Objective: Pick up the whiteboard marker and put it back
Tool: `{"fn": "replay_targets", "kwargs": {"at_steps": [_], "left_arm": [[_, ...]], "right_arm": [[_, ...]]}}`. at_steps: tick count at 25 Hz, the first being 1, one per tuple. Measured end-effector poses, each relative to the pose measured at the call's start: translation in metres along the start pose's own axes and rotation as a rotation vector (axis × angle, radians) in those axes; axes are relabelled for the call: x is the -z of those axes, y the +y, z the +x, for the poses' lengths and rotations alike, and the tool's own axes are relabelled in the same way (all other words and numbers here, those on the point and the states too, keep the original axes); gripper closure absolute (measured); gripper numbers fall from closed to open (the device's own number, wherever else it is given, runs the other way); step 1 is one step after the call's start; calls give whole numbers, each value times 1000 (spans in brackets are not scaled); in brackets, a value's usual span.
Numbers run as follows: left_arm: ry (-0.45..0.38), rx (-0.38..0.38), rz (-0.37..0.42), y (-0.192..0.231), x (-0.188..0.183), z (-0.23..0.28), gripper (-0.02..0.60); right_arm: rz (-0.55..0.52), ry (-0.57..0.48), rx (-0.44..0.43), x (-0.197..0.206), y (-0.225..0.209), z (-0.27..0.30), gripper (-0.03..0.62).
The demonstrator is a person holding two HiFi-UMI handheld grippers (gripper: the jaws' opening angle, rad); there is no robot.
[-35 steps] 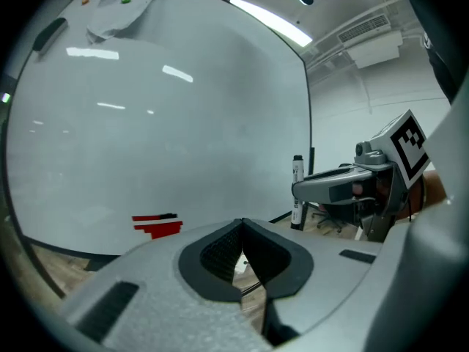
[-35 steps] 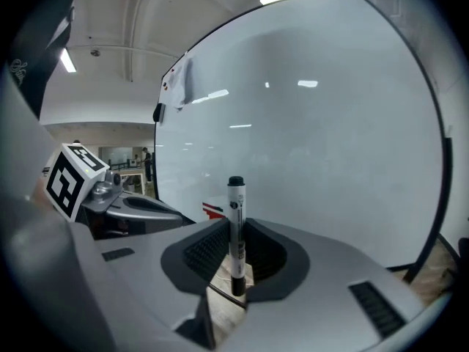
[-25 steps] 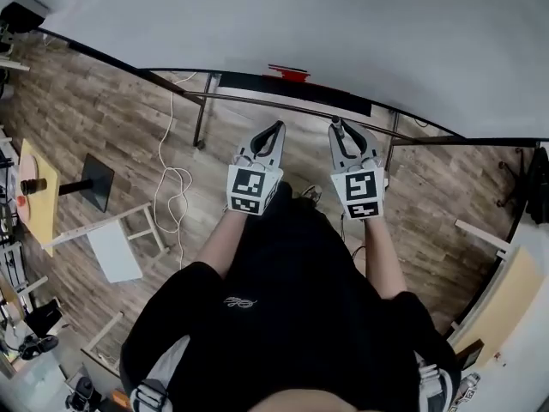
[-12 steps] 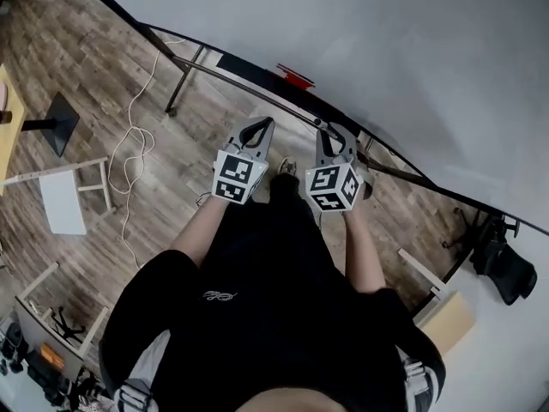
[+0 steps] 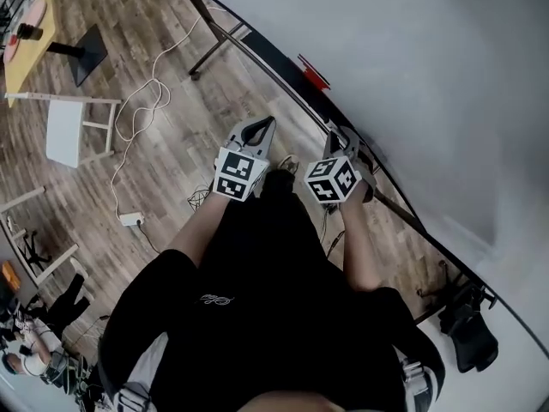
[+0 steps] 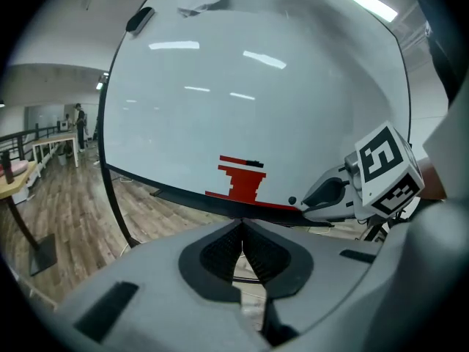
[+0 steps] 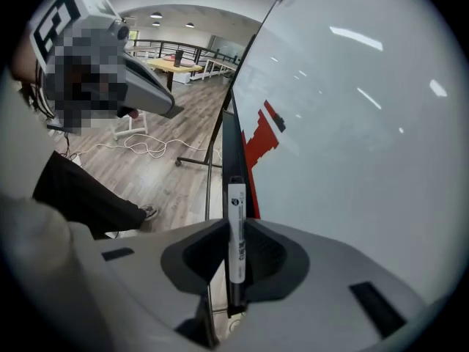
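A whiteboard marker (image 7: 236,204), white barrel with a black cap, stands between the jaws of my right gripper (image 7: 236,224), which is shut on it. The cap points along the black tray (image 7: 229,149) at the whiteboard's (image 7: 352,123) lower edge. In the head view the right gripper (image 5: 340,136) sits close to that tray (image 5: 283,67). My left gripper (image 6: 242,227) is shut with nothing between its pads. It hangs just left of the right one, a little off the board (image 5: 429,75), in the head view (image 5: 261,129).
A red stepped patch (image 6: 238,178) sits at the board's lower edge. On the wooden floor lie a white cable (image 5: 137,110) and a power strip (image 5: 131,220), beside a white stool (image 5: 69,131). The board's stand legs (image 5: 214,45) reach onto the floor. A yellow table (image 5: 26,37) stands far left.
Both grippers have come down in front of the tray. The right one has rolled, its marker cube now tilted. The head view has swung, so the board runs diagonally at right.
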State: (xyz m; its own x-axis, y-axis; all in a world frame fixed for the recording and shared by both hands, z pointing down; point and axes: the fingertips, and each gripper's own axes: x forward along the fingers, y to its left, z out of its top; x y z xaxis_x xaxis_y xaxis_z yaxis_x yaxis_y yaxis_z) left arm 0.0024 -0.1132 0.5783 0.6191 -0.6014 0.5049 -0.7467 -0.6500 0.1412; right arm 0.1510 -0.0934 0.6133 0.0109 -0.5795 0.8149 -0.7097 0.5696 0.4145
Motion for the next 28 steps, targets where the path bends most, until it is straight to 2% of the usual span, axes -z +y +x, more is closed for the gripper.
{"fn": "replay_targets", "kwargs": {"at_steps": [6, 15, 28], "left_arm": [[11, -54, -10, 2, 3, -9, 574], [26, -53, 17, -1, 2, -13, 575], [22, -50, 32, 0, -7, -8, 574]], "right_arm": [[-35, 19, -24, 10, 2, 13, 539], [-163, 14, 22, 14, 10, 21, 539], [-150, 0, 9, 7, 7, 25, 539]]}}
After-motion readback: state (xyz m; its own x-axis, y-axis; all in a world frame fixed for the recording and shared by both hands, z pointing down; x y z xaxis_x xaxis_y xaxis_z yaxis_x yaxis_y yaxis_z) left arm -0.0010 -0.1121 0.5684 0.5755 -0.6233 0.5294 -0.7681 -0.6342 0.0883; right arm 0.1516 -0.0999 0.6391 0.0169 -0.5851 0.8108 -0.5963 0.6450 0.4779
